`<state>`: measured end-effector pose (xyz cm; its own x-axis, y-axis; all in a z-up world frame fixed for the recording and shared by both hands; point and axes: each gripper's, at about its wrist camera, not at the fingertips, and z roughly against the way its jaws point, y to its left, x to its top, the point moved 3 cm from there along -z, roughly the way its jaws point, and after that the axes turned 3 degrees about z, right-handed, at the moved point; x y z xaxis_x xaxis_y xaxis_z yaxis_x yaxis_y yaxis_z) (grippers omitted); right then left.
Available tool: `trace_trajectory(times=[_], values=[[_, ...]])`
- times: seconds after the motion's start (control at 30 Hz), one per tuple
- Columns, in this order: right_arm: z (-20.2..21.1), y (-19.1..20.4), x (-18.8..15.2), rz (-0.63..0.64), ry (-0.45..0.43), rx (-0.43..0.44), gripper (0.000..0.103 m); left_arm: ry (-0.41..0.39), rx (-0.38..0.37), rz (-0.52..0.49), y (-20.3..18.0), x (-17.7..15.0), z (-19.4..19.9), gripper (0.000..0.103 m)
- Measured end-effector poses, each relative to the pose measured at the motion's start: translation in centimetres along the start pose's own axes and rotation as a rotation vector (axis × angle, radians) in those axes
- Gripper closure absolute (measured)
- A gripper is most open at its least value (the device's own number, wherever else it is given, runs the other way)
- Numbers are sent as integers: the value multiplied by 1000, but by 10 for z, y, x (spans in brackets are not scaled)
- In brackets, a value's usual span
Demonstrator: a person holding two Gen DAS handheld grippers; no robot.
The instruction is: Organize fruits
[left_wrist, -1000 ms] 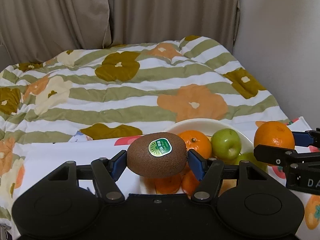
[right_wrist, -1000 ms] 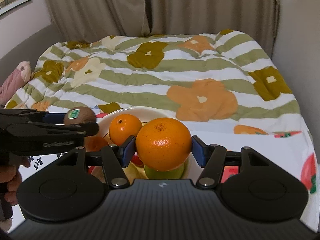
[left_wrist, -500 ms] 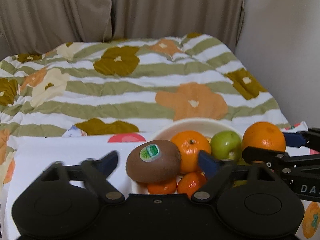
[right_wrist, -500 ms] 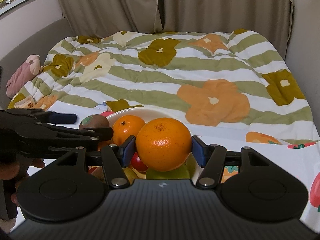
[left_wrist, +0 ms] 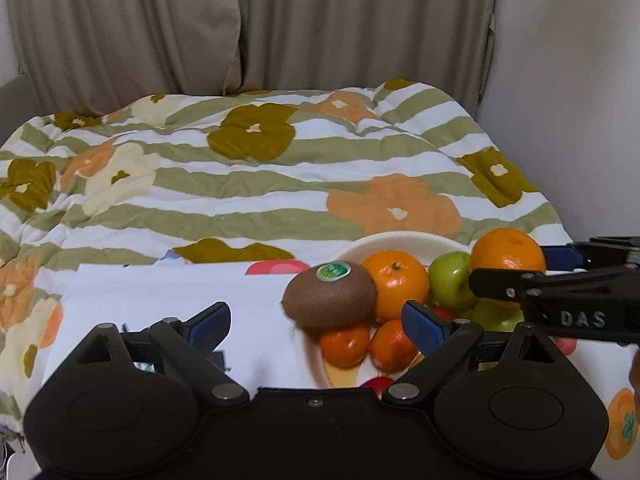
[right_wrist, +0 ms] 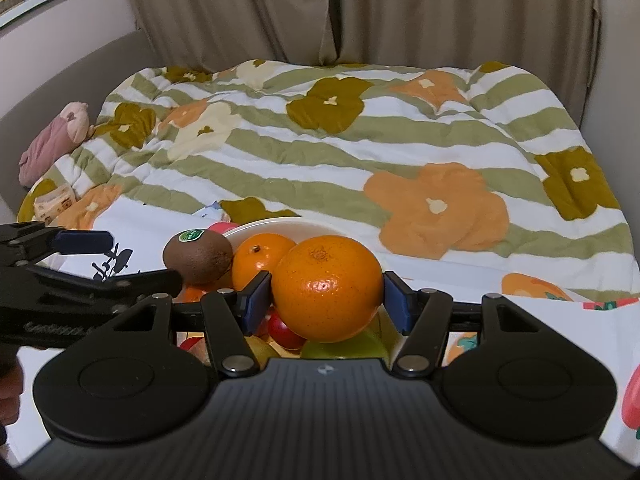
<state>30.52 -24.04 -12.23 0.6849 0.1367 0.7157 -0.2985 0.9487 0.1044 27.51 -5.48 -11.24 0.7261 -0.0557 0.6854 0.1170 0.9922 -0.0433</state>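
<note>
A brown kiwi (left_wrist: 330,300) with a green sticker rests on the fruit pile in the white bowl (left_wrist: 400,239); it also shows in the right wrist view (right_wrist: 198,256). My left gripper (left_wrist: 316,322) is open, its blue pads apart on either side below the kiwi. My right gripper (right_wrist: 326,302) is shut on a large orange (right_wrist: 327,288), held over the bowl's right side; that orange shows in the left wrist view (left_wrist: 507,254). The bowl holds an orange (left_wrist: 395,284), a green apple (left_wrist: 452,280) and small tangerines (left_wrist: 345,344).
The bowl stands on a white fruit-printed cloth (left_wrist: 160,296) in front of a bed with a striped flower quilt (left_wrist: 260,184). Curtains (left_wrist: 240,24) hang behind. A pink soft toy (right_wrist: 52,140) lies at the bed's left.
My left gripper has opened and let go of the kiwi, which now rests on the fruit in the bowl. The gripper has drawn back left. The right gripper still holds its orange.
</note>
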Motion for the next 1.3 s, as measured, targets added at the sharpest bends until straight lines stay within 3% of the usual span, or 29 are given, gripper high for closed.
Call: trace_trajectory(times=[0.57, 0.6, 0.7, 0.73, 1.3], values=[[-23, 31, 1, 73, 4, 43, 27, 18, 84, -10, 18, -24, 23, 8], [-24, 33, 1, 79, 4, 46, 25, 20, 86, -10, 19, -25, 24, 8], [-19, 38, 2, 107, -30, 26, 3, 22, 88, -7, 21, -27, 25, 8], [-16, 40, 2, 113, -42, 11, 0, 22, 89, -6, 21, -27, 26, 8], [40, 50, -3, 85, -94, -78, 0, -37, 53, -14, 19, -31, 67, 7]])
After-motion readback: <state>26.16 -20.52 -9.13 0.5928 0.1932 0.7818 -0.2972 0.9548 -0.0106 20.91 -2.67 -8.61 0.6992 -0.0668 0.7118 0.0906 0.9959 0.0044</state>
